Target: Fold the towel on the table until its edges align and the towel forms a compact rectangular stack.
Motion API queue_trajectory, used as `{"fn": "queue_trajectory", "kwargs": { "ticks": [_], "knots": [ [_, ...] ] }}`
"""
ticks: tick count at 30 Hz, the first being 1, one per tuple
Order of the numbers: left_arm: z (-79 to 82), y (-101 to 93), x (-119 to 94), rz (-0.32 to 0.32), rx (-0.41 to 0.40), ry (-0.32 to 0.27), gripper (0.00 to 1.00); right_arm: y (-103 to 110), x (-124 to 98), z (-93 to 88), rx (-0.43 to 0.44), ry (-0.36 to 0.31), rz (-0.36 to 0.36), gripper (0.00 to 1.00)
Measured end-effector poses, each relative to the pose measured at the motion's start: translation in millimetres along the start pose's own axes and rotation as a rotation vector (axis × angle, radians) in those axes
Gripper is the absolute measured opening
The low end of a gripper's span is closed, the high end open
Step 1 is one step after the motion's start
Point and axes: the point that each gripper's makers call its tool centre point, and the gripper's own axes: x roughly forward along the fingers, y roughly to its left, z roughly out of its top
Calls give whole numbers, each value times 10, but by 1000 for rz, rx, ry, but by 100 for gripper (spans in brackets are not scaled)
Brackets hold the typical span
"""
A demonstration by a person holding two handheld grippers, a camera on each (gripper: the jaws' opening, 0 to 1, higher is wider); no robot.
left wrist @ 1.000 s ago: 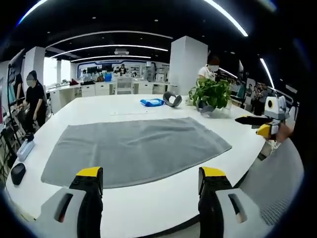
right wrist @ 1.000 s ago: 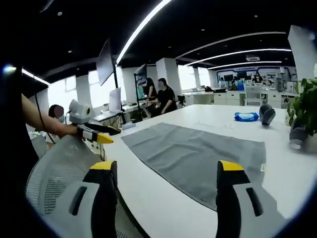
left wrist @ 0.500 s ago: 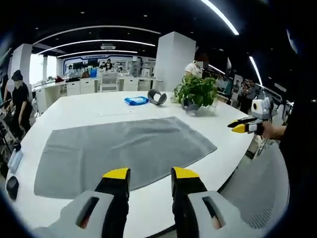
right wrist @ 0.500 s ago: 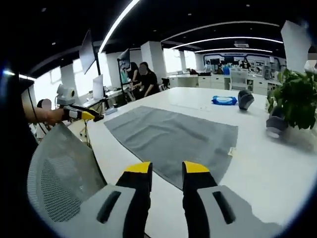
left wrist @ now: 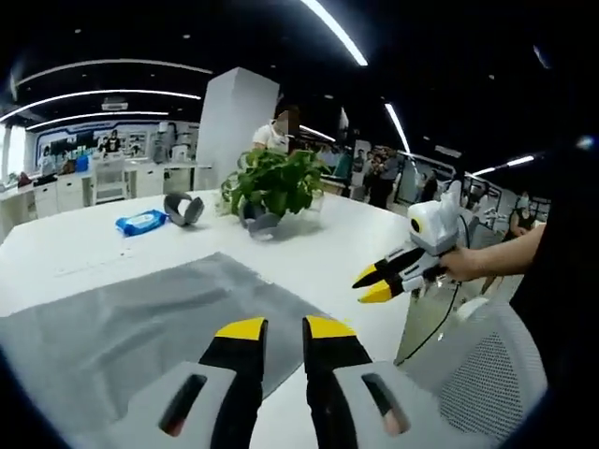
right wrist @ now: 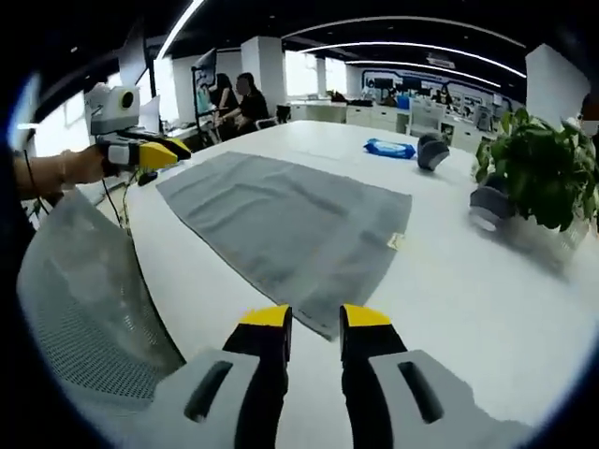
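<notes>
Towel (right wrist: 281, 220) cloth, grey, is spread flat on the white table (right wrist: 468, 290), unfolded, and is seen just ahead of the right gripper (right wrist: 314, 318), whose yellow-tipped fingers (right wrist: 264, 318) are drawn close together with only a narrow gap and nothing held between them. The towel's near corner lies just beyond those fingertips, not touched by them. In the left gripper view the towel (left wrist: 122, 327) is found ahead and to the left of the left gripper (left wrist: 284, 329), whose fingers (left wrist: 241, 329) are likewise nearly closed on nothing, above the towel's near edge; contact cannot be told. Both grippers are held low over the table edge, above a mesh chair back (right wrist: 75, 299). A potted plant (left wrist: 271, 182) is placed well beyond the fingers, past the towel.
</notes>
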Motion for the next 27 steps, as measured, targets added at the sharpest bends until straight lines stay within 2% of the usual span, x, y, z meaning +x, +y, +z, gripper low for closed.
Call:
{"fn": "queue_trajectory", "kwargs": {
  "ticks": [2, 3, 5, 6, 8, 10, 11, 12, 13, 14, 15, 16, 17, 18, 19, 20, 24, 25, 26, 27],
  "knots": [
    [-30, -71, 166, -8, -8, 2, 24, -1, 5, 7, 102, -21, 22, 23],
    [-41, -110, 222, -16, -21, -2, 27, -9, 11, -19, 122, -7, 25, 24],
    [-116, -214, 346, -33, -79, -3, 32, -67, 38, -77, 88, 20, 13, 20],
    [-162, -240, 387, -31, -79, 3, 33, -89, 70, -134, 92, 45, 12, 18],
    [-298, -291, 468, -3, -67, 21, 36, -117, 121, -160, 129, 49, 14, 20],
    [-426, -321, 500, 37, -30, 30, 42, -127, 194, -173, 218, 47, 34, 23],
    [-491, -336, 494, 53, -23, 35, 46, -156, 234, -194, 223, 57, 32, 24],
    [-569, -377, 477, 60, -12, 39, 49, -183, 269, -213, 216, 69, 28, 24],
    [-606, -406, 467, 57, -8, 47, 50, -211, 311, -296, 185, 122, 22, 23],
    [-664, -454, 475, 11, 47, 114, 51, -219, 351, -331, 162, 146, 21, 23],
    [-634, -460, 480, 0, 88, 108, 51, -219, 402, -363, 161, 167, 25, 22],
    [-585, -438, 480, 7, 141, 68, 51, -207, 447, -371, 163, 170, 33, 22],
    [-570, -402, 480, 21, 165, 56, 51, -185, 486, -403, 148, 194, 42, 22],
    [-624, -380, 478, 28, 132, 77, 52, -169, 504, -423, 133, 211, 47, 21],
    [-671, -353, 477, 29, 113, 102, 53, -179, 530, -440, 78, 228, 39, 20],
    [-684, -344, 475, 29, 103, 106, 53, -171, 551, -450, 58, 237, 39, 18],
    [-652, -313, 476, 36, 89, 86, 53, -107, 614, -493, 32, 267, 43, 15],
    [-647, -317, 480, 35, 91, 84, 53, -118, 614, -521, 10, 283, 34, 15],
    [-645, -320, 483, 35, 97, 84, 53, -137, 623, -484, -69, 266, 36, 13],
    [-650, -334, 489, 31, 102, 88, 53, -117, 613, -516, -41, 277, 25, 10]
  ]
}}
